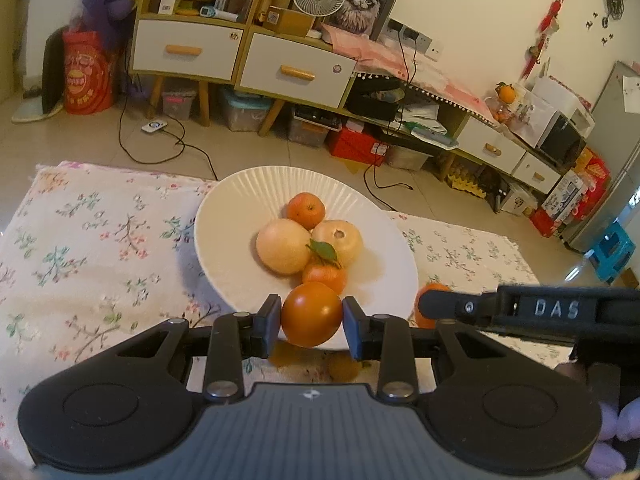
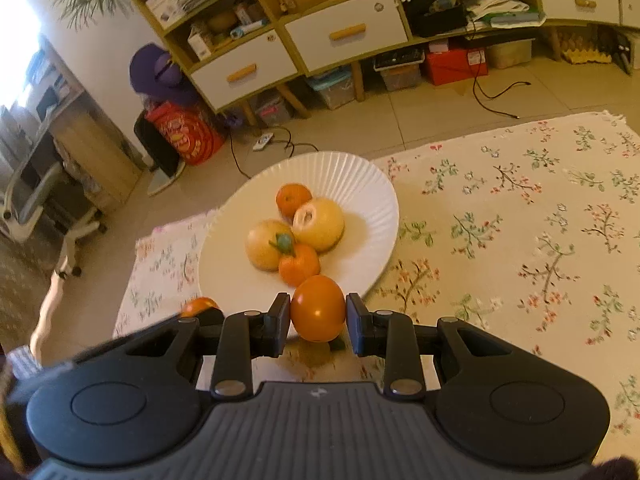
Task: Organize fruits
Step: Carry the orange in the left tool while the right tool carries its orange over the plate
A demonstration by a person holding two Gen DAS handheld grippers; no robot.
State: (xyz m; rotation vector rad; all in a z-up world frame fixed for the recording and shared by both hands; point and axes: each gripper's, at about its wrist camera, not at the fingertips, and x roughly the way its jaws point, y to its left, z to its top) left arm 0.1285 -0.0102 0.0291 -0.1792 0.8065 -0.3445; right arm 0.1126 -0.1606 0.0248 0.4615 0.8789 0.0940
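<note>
A white ribbed plate (image 1: 240,188) (image 2: 344,166) sits on a floral cloth (image 1: 80,240) (image 2: 520,220). It holds two pale yellow fruits (image 1: 283,246) (image 2: 320,224), a mandarin (image 1: 306,210) (image 2: 292,200) and a leafed mandarin (image 1: 325,274) (image 2: 299,266). My left gripper (image 1: 311,320) is shut on an orange-red round fruit (image 1: 311,310) above the plate's near rim. My right gripper (image 2: 318,314) is shut on a similar orange fruit (image 2: 318,306) at the plate's near edge. In each view the other gripper's fruit (image 1: 425,312) (image 2: 199,306) shows beside the plate.
Beyond the cloth's far edge lies tiled floor with cables (image 1: 176,144) (image 2: 496,100). A drawer cabinet (image 1: 296,68) (image 2: 344,32) lines the wall, with boxes beneath. A red bag (image 1: 86,76), a blue stool (image 1: 612,248) and an office chair (image 2: 48,200) stand around.
</note>
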